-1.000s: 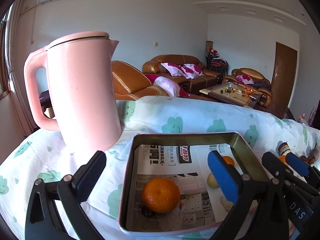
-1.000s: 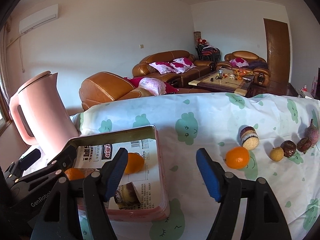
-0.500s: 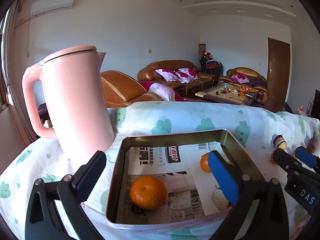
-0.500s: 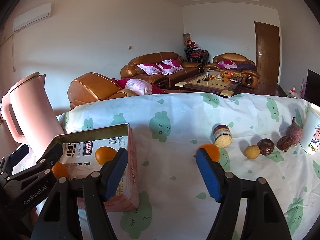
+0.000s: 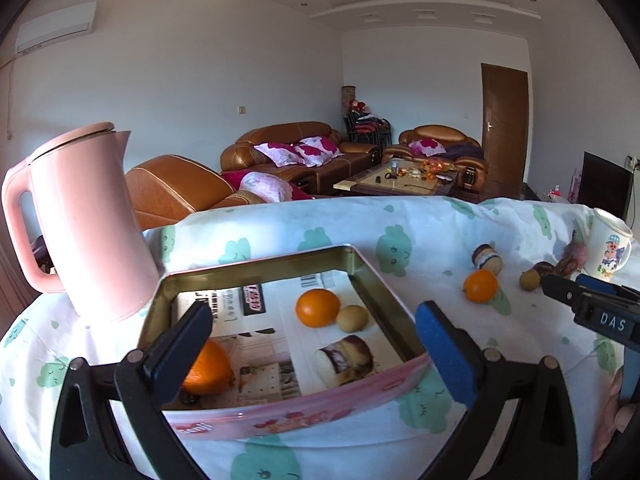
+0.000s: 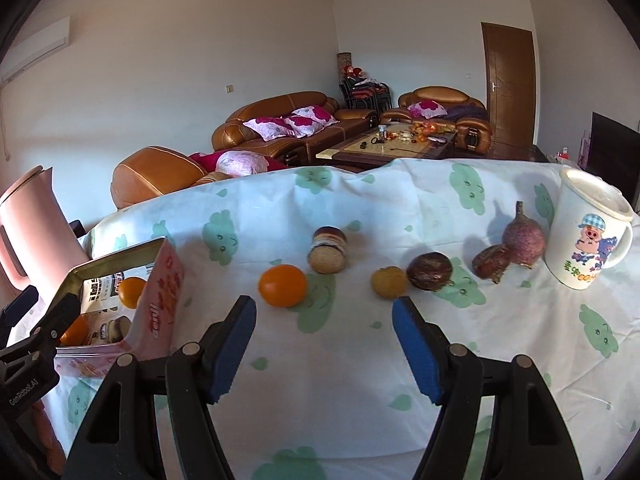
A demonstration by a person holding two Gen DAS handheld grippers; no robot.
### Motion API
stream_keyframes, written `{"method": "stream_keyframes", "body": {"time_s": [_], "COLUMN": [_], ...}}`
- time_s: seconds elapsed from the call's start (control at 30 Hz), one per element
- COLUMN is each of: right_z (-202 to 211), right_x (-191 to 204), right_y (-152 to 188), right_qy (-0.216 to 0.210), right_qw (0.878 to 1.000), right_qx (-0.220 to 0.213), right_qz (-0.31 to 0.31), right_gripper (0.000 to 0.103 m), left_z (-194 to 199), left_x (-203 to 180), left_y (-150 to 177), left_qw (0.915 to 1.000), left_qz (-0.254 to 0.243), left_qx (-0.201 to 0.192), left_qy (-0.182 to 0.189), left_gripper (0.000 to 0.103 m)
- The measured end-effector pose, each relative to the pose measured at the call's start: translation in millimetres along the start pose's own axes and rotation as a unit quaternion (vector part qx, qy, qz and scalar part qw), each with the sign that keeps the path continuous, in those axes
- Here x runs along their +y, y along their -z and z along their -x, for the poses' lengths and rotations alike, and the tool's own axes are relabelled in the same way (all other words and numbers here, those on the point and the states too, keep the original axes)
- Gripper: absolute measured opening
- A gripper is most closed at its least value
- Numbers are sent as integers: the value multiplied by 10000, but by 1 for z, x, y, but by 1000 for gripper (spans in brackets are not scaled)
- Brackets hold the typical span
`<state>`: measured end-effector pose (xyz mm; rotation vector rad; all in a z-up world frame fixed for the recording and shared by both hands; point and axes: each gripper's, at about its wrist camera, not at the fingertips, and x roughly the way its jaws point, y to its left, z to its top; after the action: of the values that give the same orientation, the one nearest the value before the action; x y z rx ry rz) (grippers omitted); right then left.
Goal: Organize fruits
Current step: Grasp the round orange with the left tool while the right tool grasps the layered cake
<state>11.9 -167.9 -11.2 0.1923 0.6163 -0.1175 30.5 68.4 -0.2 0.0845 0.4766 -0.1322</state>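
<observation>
A pink tin tray (image 5: 280, 416) lined with newspaper sits at the table's left; it also shows in the right wrist view (image 6: 160, 304). It holds two oranges (image 5: 318, 307), a small yellow fruit (image 5: 352, 318) and a round cake (image 5: 344, 360). My left gripper (image 5: 316, 340) is open and empty over the tray's near edge. My right gripper (image 6: 324, 340) is open and empty, just short of a loose orange (image 6: 283, 285). Beyond it lie a round cake (image 6: 328, 255), a yellow fruit (image 6: 388, 282), two brown fruits (image 6: 430, 271) and a purple fruit (image 6: 523, 238).
A pink kettle (image 5: 86, 224) stands left of the tray. A white cartoon mug (image 6: 588, 232) stands at the far right, touching distance from the purple fruit. The table has a white cloth with green clouds (image 6: 360, 208). Sofas and a coffee table lie behind.
Both grippers have swung right and pulled back. The tray has slid left in both views, and the row of loose fruit and the mug have come into view. Both stay open.
</observation>
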Motion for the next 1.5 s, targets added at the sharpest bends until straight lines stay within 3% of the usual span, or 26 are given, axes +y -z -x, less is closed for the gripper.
{"method": "stream_keyframes", "body": {"time_s": [0.2,0.4,0.6,0.67,0.73,0.8,0.9,1.0,1.1,1.17,1.3,1.37,1.5], "right_z": [3,7,8,9,12,15,16,15,10,4,-9,-12,-16], "right_x": [-34,-57,-80,-85,-91,-98,-105,-109,-112,-112,-102,-94,-73], "right_y": [-5,-12,-18,-21,-24,-25,-27,-28,-27,-26,-23,-21,-19], "right_qy": [187,365,378,414,474,494,532,530,515,429,225,80,-388], "right_qw": [9997,9990,9974,9969,9960,9950,9938,9932,9931,9933,9955,9970,9974], "right_qx": [2,-83,-72,-108,-154,-201,-227,-202,-88,21,247,290,344], "right_qz": [-143,-247,-608,-663,-747,-848,-950,-1020,-1053,-1072,-884,-720,-502], "right_gripper": [72,66,66,66,66,65,65,65,65,65,64,55,54], "left_z": [1,-19,-66,-81,-95,-109,-132,-135,-131,-126,-91,-74,-39], "left_x": [-46,-100,-137,-144,-154,-160,-163,-160,-161,-161,-146,-138,-118], "left_y": [-7,-17,-27,-29,-28,-27,-22,-26,-26,-27,-32,-31,-30], "left_qw": [9990,9965,9916,9900,9876,9850,9766,9768,9762,9778,9895,9908,9926], "left_qz": [-355,-659,-607,-541,-639,-681,-594,-344,-353,-339,11,115,235], "left_qx": [-3,255,976,1169,1352,1531,2027,2050,2028,1970,1316,1202,958], "left_qy": [263,452,593,584,479,409,402,512,678,635,593,606,714], "left_gripper": [103,100,98,93,79,71,60,57,44,44,44,44,44]}}
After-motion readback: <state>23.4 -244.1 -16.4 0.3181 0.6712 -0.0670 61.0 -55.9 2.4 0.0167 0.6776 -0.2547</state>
